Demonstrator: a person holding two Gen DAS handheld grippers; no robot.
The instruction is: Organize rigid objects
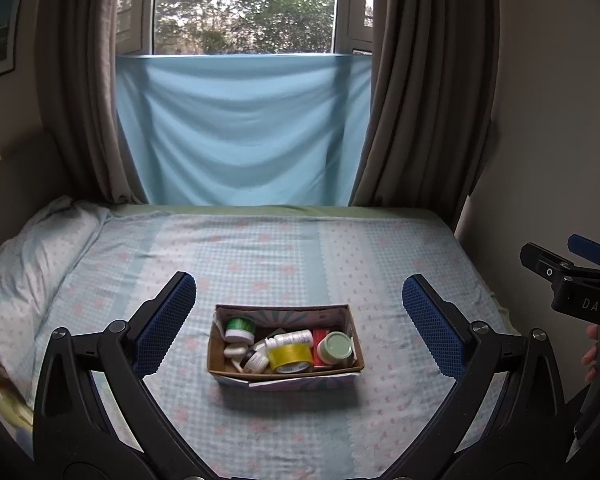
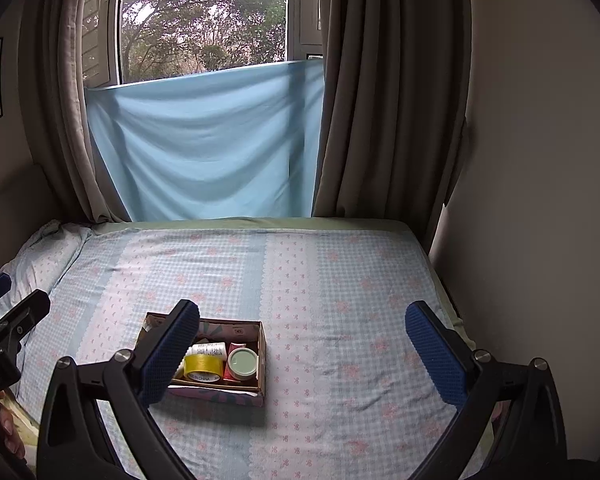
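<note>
A small cardboard box (image 1: 216, 354) sits on the bed, packed with rigid items: a yellow tape roll (image 1: 290, 356), a jar with a pale green lid (image 1: 334, 346), a green-banded jar (image 1: 240, 328), a white bottle (image 1: 294, 338) and small pots. My left gripper (image 1: 300, 312) is open and empty, held above and in front of the box. My right gripper (image 2: 302, 344) is open and empty, to the right of the box (image 2: 262, 354); its left finger hides the box's left half. The tape roll (image 2: 202, 366) and the green-lidded jar (image 2: 242, 362) show there too.
The bed (image 1: 300, 248) has a blue checked floral sheet. A pillow (image 1: 32, 256) lies at the left. Grey curtains (image 1: 424, 80) and a blue cloth (image 1: 240, 128) hang at the window beyond. A wall (image 2: 540, 160) bounds the right side.
</note>
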